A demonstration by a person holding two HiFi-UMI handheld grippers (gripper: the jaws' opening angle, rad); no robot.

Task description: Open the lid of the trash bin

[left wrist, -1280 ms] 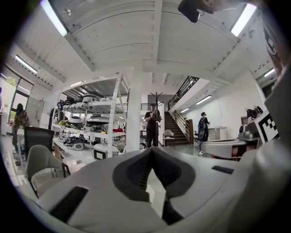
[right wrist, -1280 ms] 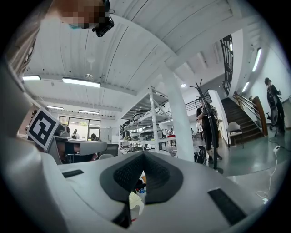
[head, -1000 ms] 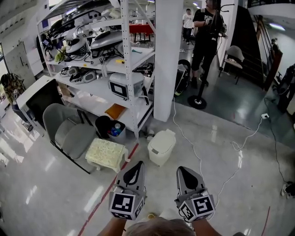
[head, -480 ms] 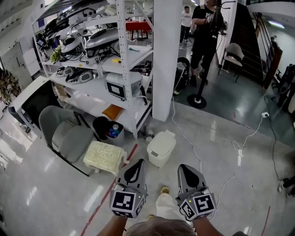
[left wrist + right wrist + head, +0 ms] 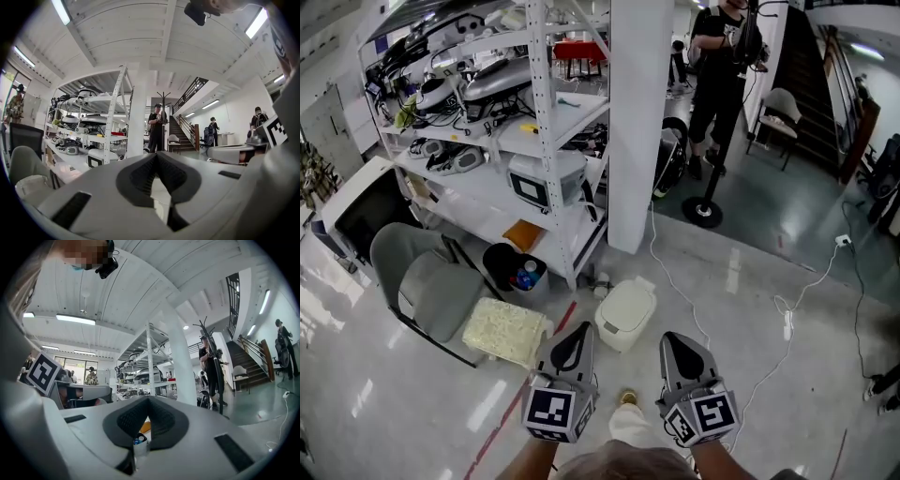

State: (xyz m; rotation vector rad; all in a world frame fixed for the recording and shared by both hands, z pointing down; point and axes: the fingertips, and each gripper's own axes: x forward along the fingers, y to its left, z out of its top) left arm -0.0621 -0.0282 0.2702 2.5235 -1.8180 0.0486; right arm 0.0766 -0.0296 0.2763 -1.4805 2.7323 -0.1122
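The white trash bin (image 5: 625, 314) stands on the floor with its lid down, just in front of the white pillar (image 5: 639, 122). In the head view both grippers are held low and close to me, short of the bin and apart from it. The left gripper (image 5: 573, 343) points at the bin's left side, and the right gripper (image 5: 674, 345) points past its right side. Each has its jaws closed tip to tip with nothing between them. The left gripper view shows its tips (image 5: 157, 155) meeting; the right gripper view shows the same (image 5: 148, 399).
A metal shelf rack (image 5: 502, 141) full of devices stands left of the pillar. Under it sits a black round bin (image 5: 510, 267) with bottles. A grey chair (image 5: 431, 286) and a yellowish pad (image 5: 504, 328) lie left. A white cable (image 5: 783, 305) trails right. A person (image 5: 720, 66) stands behind.
The view has moved forward, so the bin and shelf sit nearer and lower in frame. A shoe and trouser leg now show between the grippers. Both grippers stay shut.
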